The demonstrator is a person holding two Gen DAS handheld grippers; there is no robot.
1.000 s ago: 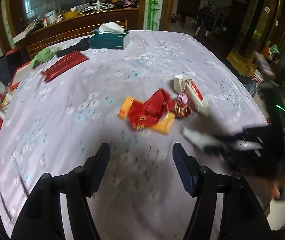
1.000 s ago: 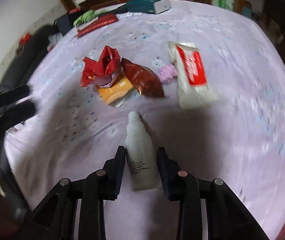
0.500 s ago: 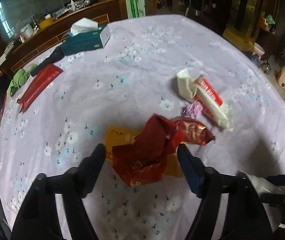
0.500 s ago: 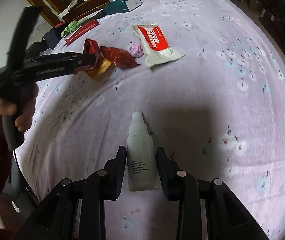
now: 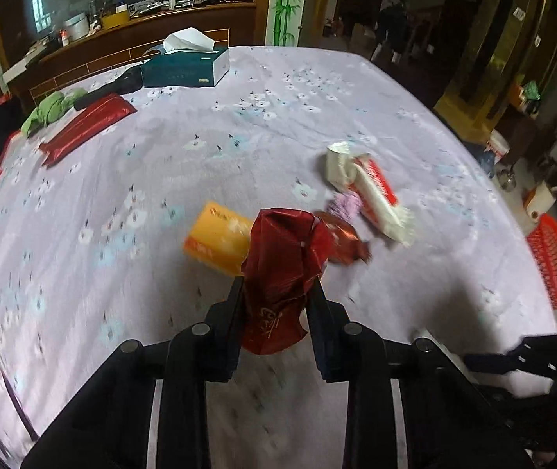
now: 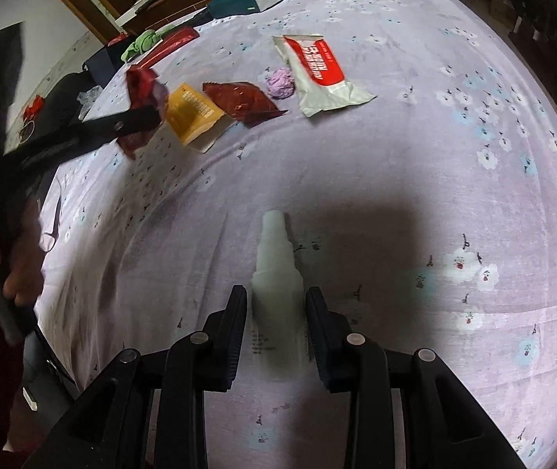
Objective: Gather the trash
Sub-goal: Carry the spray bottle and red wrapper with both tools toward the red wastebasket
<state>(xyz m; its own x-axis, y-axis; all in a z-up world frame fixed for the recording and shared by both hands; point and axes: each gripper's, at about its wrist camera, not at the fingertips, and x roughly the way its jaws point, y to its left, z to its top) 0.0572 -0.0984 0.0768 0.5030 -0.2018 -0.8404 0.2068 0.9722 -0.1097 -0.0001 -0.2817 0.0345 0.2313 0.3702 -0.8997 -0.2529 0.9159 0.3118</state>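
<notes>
The left gripper (image 5: pixel 276 293) has its jaws clamped on a crumpled red wrapper (image 5: pixel 282 269), lifted off the counter (image 5: pixel 200 144). The right gripper (image 6: pixel 276 308) grips a white plastic bottle (image 6: pixel 277 269) between its jaws. Ahead of the jaws an orange packet (image 5: pixel 217 238), a brown wrapper (image 5: pixel 342 240), a purple wad (image 5: pixel 344 205) and a white-and-red pack (image 5: pixel 372 191) remain uncollected, and nothing looks binned yet.

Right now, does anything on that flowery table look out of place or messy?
Yes. Litter sits mid-table: a yellow packet, a brown foil wrapper, a purple crumpled wad and a torn-open white-and-red pack. The left gripper holds a crumpled red wrapper; the right gripper holds a white bottle.
</notes>
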